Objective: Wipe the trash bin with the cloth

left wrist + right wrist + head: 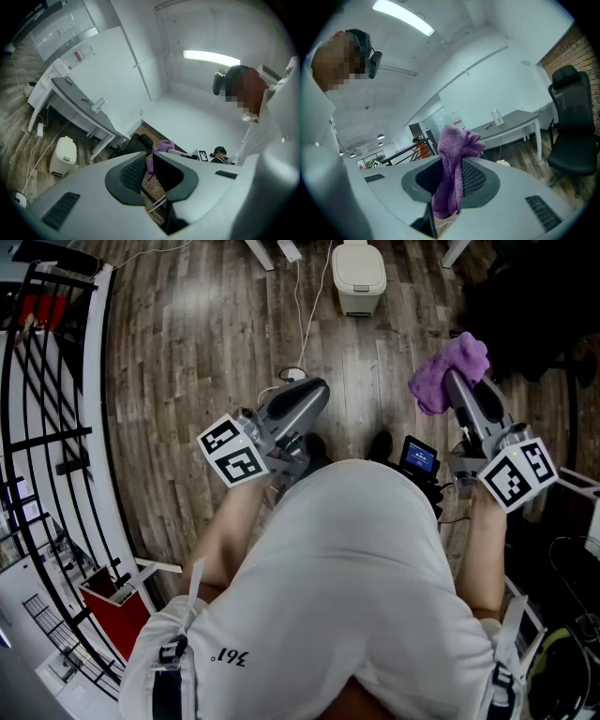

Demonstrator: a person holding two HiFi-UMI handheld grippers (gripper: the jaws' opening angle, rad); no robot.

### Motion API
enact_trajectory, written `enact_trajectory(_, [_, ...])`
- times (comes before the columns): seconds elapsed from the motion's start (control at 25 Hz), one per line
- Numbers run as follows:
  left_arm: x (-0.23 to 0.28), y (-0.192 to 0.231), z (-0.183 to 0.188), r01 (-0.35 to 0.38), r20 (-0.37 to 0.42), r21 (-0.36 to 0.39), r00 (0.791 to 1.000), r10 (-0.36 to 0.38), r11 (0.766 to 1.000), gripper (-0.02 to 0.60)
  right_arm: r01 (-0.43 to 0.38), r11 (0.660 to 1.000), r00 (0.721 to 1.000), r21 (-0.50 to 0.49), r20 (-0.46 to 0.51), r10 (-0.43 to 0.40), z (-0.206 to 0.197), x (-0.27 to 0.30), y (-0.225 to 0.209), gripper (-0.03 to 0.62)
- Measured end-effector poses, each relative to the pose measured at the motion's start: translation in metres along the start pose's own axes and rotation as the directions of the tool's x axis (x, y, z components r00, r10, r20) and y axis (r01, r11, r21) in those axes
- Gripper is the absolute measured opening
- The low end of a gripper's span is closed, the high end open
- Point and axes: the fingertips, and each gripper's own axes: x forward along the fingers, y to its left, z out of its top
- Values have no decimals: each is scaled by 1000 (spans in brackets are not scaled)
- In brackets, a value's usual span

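The cream trash bin (359,276) stands shut on the wood floor far ahead of me; the left gripper view has the bin (64,156) low at the left, near a desk leg. My right gripper (461,388) is raised at waist height and shut on the purple cloth (452,369). In the right gripper view the cloth (452,173) is bunched between the jaws of that gripper (451,180) and sticks out above them. My left gripper (314,395) points forward, shut and holding nothing. Its own view shows the left gripper (149,171) with the purple cloth (161,147) beyond it.
A black railing (47,427) and a red box (117,610) run along the left. A white cable (305,324) crosses the floor toward the bin. A grey desk (79,103) stands behind the bin. A black office chair (572,131) is at the right.
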Motion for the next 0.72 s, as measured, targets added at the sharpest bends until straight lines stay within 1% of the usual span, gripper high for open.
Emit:
enact_trajectory(0.16, [8,-4,-2,18,-5,1,1000,-18,1000,28,-23,999,1000,25,9,23,-4,0,2,95])
enact_trajectory(0.36, [11,-6,-1,27,-9,-5,1000,-27,1000,28,-15,1000,1000,13,-5,15,-4,0,3,95])
enact_trajectory(0.52, [12,-6,-6,29,-14,-12,999,-29,1000,29,-27,999,1000,20,-1,27,-7,-1,6,95])
enact_trajectory(0.64, [18,-10,-8,51,-22,-28,998,-52,998,54,-76,996,997,39,-1,76,-9,2,15,95])
enact_trajectory(0.72, [26,-18,-8,87,-26,-44,996,-88,995,91,-151,986,988,71,-4,151,-9,5,30,95])
